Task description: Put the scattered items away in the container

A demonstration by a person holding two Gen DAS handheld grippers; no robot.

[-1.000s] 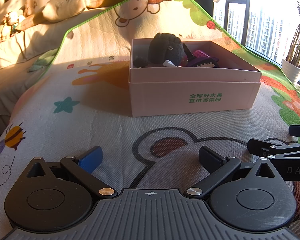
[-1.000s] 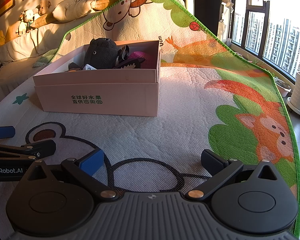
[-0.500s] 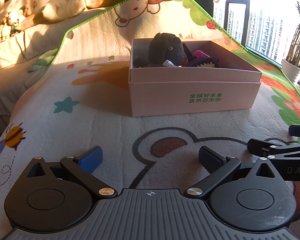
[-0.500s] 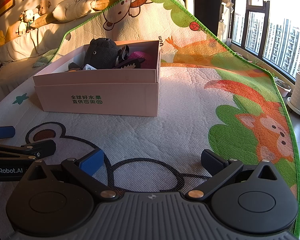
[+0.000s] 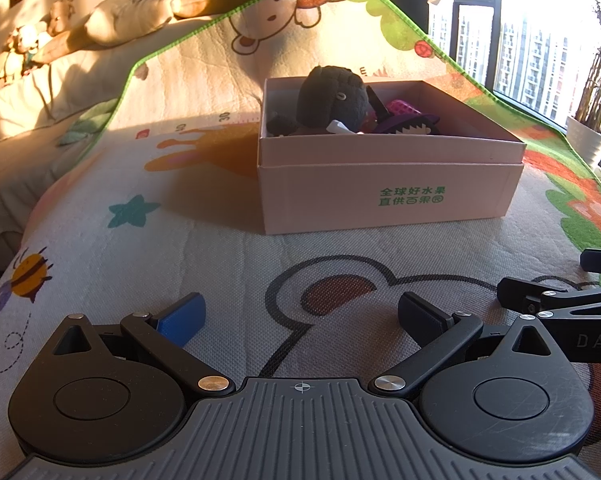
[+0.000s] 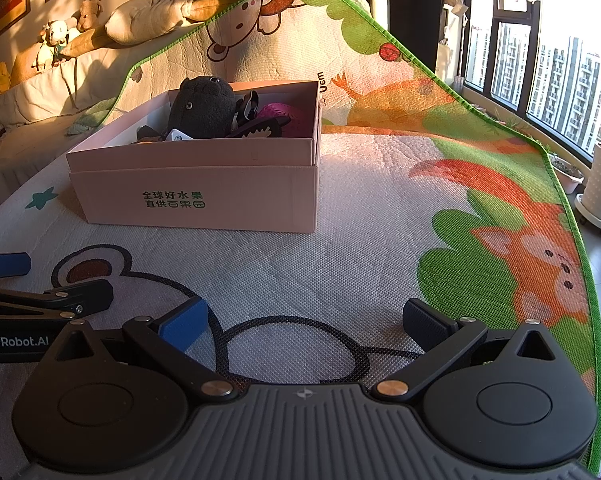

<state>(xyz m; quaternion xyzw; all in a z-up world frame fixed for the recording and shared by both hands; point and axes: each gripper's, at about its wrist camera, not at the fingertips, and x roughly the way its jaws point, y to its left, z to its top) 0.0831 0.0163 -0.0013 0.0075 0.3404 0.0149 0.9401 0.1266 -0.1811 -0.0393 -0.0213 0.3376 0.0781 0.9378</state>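
Nothing is shifting since a second ago: the left gripper and right gripper are still resting low over the play mat, jaws spread wide and gripping nothing. The pink box is sitting well ahead of both, holding a dark plush toy (plus purple items).

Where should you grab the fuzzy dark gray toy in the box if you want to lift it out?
Probably by its round head, coming straight down from above. The dark gray plush toy sits upright with its head poking over the rim of the pink box, so the walls block a sideways reach. Its soft bulk should squash between the fingers. Both the left tool and right tool are open and empty.
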